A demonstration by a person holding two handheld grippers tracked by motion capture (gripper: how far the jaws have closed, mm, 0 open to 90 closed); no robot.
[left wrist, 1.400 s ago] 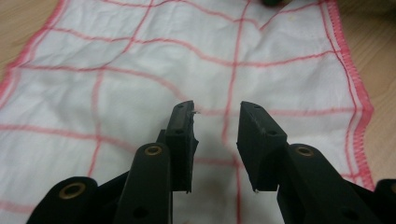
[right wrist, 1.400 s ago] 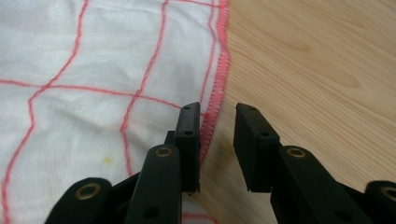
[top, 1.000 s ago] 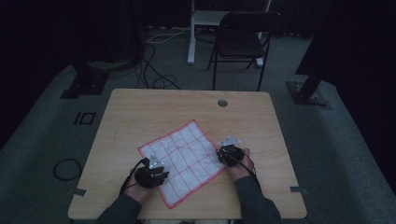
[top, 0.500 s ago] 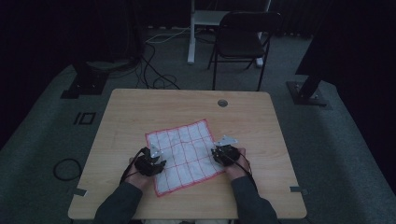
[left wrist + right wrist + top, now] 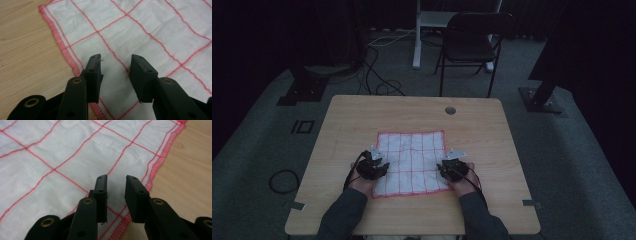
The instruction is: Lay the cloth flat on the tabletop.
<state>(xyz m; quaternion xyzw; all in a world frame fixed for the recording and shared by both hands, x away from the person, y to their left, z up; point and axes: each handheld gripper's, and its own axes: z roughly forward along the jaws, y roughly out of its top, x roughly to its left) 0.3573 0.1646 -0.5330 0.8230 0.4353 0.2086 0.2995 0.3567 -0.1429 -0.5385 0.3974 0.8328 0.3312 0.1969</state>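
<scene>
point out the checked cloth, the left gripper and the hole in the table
checked cloth (image 5: 412, 160), high view, bare white middle
left gripper (image 5: 116, 66), left gripper view, midway between its open fingertips
hole in the table (image 5: 450, 110), high view, its round centre

You won't find anything to read here, honestly. The cloth (image 5: 412, 161) you're working on has just a red grid of stitched lines and a red hem, no label, tag or print that can be made out. The bench (image 5: 492, 130) is bare wood grain with no sticker or marking. The black tongs have screws and brass-coloured rivets on them but no brand name, number or sign that's legible in either close-up view.
</scene>
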